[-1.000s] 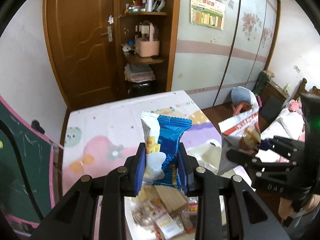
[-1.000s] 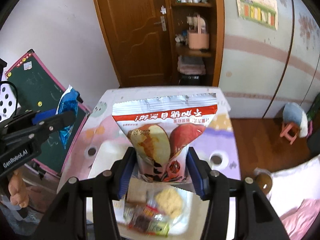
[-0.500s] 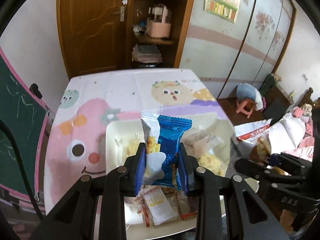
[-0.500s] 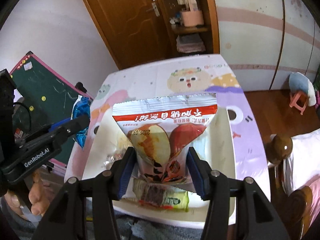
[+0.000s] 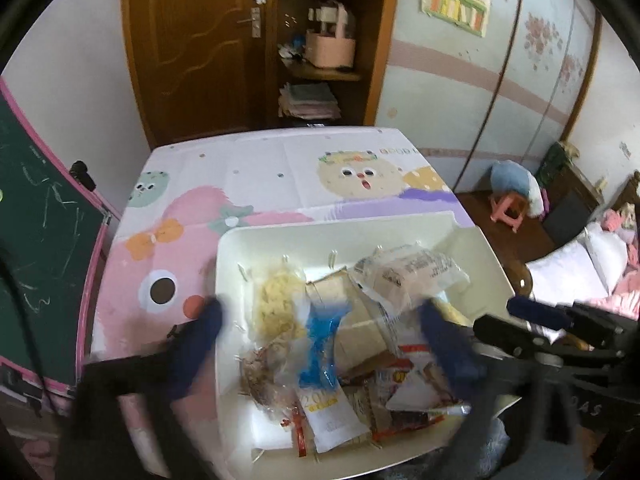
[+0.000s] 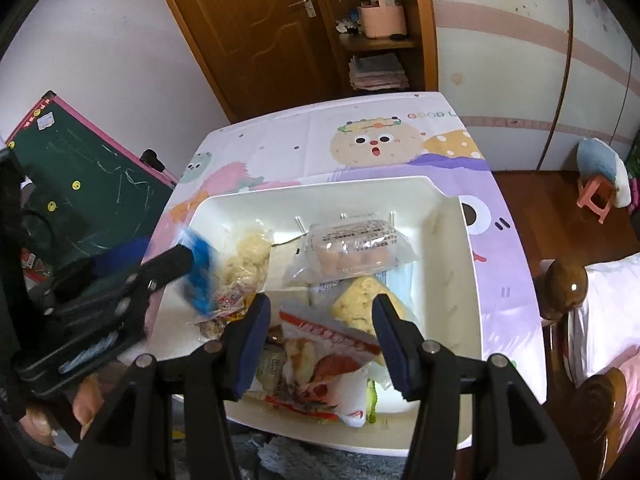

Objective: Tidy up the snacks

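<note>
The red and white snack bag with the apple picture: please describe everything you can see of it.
The red and white snack bag with the apple picture is a crinkled glossy plastic pouch, white with a red band and printed fruit slices. It lies tilted on other packets at the near end of the white plastic bin. The right gripper stands open above it, apparently not touching it.

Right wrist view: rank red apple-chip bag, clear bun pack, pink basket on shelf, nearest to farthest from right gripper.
1. Red apple-chip bag: lying in the white bin, just below the open right gripper.
2. Clear bun pack: mid-bin, ahead of the fingers.
3. Pink basket: on the shelf beyond the table, farthest.
</note>
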Motion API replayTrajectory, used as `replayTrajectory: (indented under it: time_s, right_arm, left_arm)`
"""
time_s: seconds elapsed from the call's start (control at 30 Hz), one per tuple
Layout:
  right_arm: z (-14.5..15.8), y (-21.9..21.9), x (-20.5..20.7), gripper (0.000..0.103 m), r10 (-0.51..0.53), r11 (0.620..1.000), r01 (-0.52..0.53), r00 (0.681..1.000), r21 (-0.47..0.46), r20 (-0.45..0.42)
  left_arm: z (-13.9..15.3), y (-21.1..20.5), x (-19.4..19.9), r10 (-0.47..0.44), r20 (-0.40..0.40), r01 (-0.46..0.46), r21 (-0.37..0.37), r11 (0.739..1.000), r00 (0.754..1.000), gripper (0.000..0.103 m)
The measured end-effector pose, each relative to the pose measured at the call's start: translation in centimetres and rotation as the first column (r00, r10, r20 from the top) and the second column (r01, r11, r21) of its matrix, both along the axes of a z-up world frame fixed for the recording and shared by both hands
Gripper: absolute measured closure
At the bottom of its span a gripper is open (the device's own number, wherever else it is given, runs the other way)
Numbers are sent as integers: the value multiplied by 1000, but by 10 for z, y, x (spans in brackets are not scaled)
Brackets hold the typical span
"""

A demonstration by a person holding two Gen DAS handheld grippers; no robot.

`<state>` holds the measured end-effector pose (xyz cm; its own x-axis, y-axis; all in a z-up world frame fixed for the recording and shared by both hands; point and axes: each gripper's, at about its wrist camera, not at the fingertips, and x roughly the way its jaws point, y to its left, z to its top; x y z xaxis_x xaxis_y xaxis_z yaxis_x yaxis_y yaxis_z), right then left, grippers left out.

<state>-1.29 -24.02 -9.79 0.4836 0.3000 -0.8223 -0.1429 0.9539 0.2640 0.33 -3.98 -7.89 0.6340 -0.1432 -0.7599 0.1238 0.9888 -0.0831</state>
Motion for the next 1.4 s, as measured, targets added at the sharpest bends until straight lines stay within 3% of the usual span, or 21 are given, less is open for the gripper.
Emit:
replayTrajectory:
  time_s: [0.3, 0.93, 1.4]
  right_arm:
    - [-6, 5, -1, 50, 1, 1000, -1, 1000, -21, -25]
    - [15, 17, -11, 50, -2, 997, 7, 998, -76, 66]
    - [35, 17, -15, 50, -10, 997, 20, 992, -81, 122]
  left_arm:
    - [-5, 4, 3, 23, -33, -23, 15, 1000, 999, 1]
    - [15, 25, -15, 113, -52, -113, 2, 994, 992, 1]
    - [39, 26, -23, 149, -5, -148, 54, 988, 989, 1]
